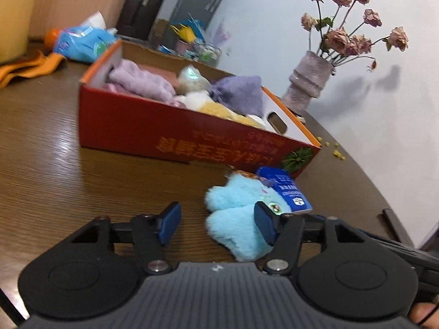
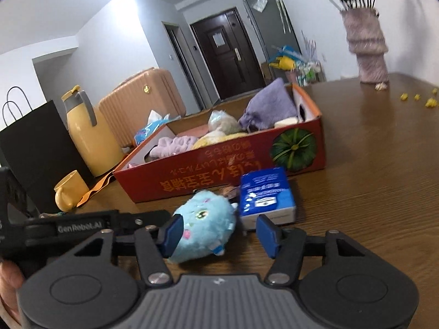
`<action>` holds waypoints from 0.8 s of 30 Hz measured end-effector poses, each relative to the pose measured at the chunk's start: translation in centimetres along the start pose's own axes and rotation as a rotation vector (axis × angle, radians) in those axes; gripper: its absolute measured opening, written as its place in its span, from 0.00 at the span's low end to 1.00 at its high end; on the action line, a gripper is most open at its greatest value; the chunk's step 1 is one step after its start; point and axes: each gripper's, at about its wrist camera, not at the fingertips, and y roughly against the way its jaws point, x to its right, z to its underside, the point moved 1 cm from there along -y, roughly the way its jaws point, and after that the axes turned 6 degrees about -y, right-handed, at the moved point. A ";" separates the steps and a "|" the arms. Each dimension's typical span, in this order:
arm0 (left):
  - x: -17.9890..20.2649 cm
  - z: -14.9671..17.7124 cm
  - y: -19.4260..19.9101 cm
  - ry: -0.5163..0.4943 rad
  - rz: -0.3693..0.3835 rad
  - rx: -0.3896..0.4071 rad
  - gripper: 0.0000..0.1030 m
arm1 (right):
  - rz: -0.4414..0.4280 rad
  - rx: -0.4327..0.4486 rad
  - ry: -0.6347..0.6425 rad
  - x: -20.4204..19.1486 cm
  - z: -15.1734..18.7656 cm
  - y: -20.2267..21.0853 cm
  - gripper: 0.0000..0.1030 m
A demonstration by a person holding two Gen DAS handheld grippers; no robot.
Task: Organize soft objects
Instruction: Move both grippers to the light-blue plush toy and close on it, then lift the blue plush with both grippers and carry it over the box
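"GenRobot.AI" is legible on the left tool (image 2: 164, 216). The red box (image 1: 175, 134) carries inverted yellow script, unreadable. The blue plush (image 2: 203, 224) lies on the counter (image 2: 370, 192) before the box, face toward the right tool (image 2: 219, 235). Both tools stand apart, clamping nothing.

Vase (image 2: 366, 46) with dried roses (image 1: 354, 13); suitcase (image 2: 142, 101); yellow jug (image 2: 87, 137).
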 end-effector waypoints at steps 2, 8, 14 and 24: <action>-0.4 0.1 -0.6 0.026 0.028 -0.023 0.52 | 0.005 -0.024 0.014 -0.4 0.1 -1.2 0.55; -1.3 0.4 -0.5 0.099 0.121 -0.032 0.32 | -0.052 -0.056 -0.045 -0.3 0.7 -2.3 0.40; 0.0 2.1 2.0 0.101 0.161 -0.081 0.30 | -0.077 -0.062 -0.033 -0.5 2.0 0.3 0.36; 2.1 3.4 4.4 0.090 0.134 -0.057 0.48 | -0.039 -0.012 -0.041 1.4 2.9 6.4 0.45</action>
